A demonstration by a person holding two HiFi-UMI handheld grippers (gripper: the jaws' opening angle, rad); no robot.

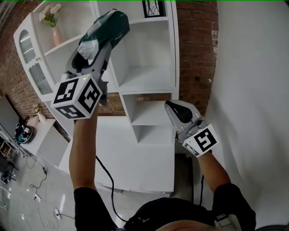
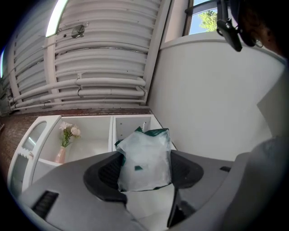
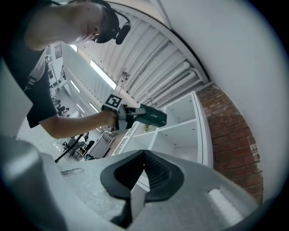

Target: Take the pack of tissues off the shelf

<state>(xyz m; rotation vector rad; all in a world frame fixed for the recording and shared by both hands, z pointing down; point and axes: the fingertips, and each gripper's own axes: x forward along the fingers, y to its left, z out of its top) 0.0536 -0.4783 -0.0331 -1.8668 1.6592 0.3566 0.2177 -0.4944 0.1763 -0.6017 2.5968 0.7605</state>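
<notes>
The pack of tissues (image 1: 110, 25) is a green and white plastic bag, held up in the air in front of the white shelf unit (image 1: 149, 76), clear of the shelf boards. My left gripper (image 1: 96, 45) is shut on it. In the left gripper view the pack (image 2: 145, 158) fills the gap between the two dark pads. My right gripper (image 1: 177, 110) hangs lower on the right, shut, with nothing in it. The right gripper view shows its pads (image 3: 156, 173) pressed together, with the pack (image 3: 153, 116) farther off in the left gripper (image 3: 121, 115).
A pink vase with flowers (image 1: 54, 27) stands on an upper left shelf. A framed picture (image 1: 153, 8) sits on the top shelf. A brick wall (image 1: 196, 45) is behind the unit and a white wall (image 1: 253, 90) on the right. A cable (image 1: 106, 180) trails down.
</notes>
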